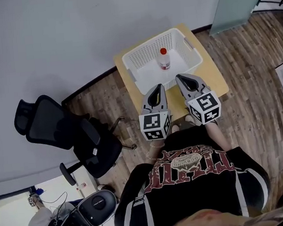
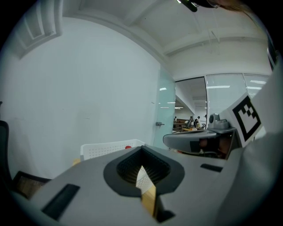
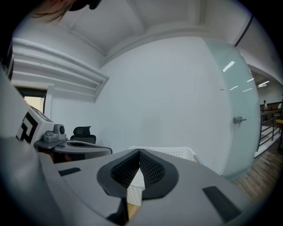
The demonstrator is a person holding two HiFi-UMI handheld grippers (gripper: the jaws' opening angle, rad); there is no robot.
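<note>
Over the small wooden table (image 1: 216, 75), in the head view, I saw both grippers held low and side by side, noses towards a white basket (image 1: 146, 53). The left gripper (image 1: 158, 89) and the right gripper (image 1: 182, 78) each stopped just short of the basket's near wall, with neither touching it. A bottle (image 1: 164, 59) with a red cap stood upright inside the basket, near its middle. A black office chair (image 1: 64, 131) stood well apart on the wood floor, on the person's left.

Along the left gripper (image 2: 142, 150) in its own view, I saw the two jaws pressed together at the tip with nothing between them. The basket (image 2: 110, 149) showed beyond them, and the bottle's red cap (image 2: 128, 147) just cleared its rim. The right gripper (image 2: 199, 139) hung close beside it, and a frosted glass door (image 2: 166, 114) stood further back.

Along the right gripper (image 3: 139, 152) in its view, I found the same: jaws closed tip to tip and empty. The basket's rim (image 3: 177, 152) lay straight ahead past them. The left gripper (image 3: 73, 145) sat alongside, with the office chair (image 3: 82, 131) behind it and the glass door (image 3: 241, 110) on the other side.
</note>
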